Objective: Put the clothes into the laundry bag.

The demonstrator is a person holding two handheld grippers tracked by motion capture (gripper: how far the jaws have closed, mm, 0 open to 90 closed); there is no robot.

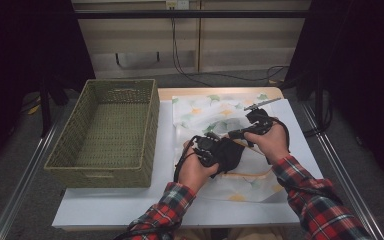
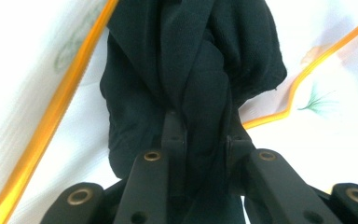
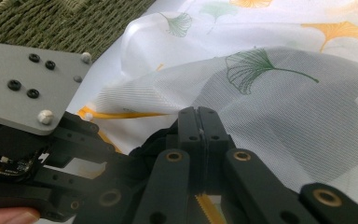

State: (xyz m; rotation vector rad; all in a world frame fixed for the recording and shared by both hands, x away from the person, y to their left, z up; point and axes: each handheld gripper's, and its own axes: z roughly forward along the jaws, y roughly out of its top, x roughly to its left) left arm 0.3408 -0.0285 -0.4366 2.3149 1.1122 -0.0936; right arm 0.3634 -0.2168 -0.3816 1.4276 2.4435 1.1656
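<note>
A white mesh bag (image 1: 203,113) printed with green and yellow leaves lies on the table; its orange zipper edge (image 2: 60,102) runs along the opening. My left gripper (image 2: 200,126) is shut on a bunched black cloth (image 2: 191,56), which sits at the bag's mouth (image 1: 231,156). In the high view the left gripper (image 1: 211,148) is at the bag's near left part. My right gripper (image 3: 199,116) is shut, with the orange zipper tape (image 3: 204,203) caught between its jaws, lifting the mesh bag (image 3: 279,93). In the high view the right gripper (image 1: 232,134) is just behind the cloth.
An empty green wicker basket (image 1: 151,125) stands left of the bag on the white tabletop (image 1: 130,205); its weave (image 3: 51,23) fills the top left of the right gripper view. The left gripper's grey plate (image 3: 28,88) is close to the right gripper. Cables trail on the floor behind the table.
</note>
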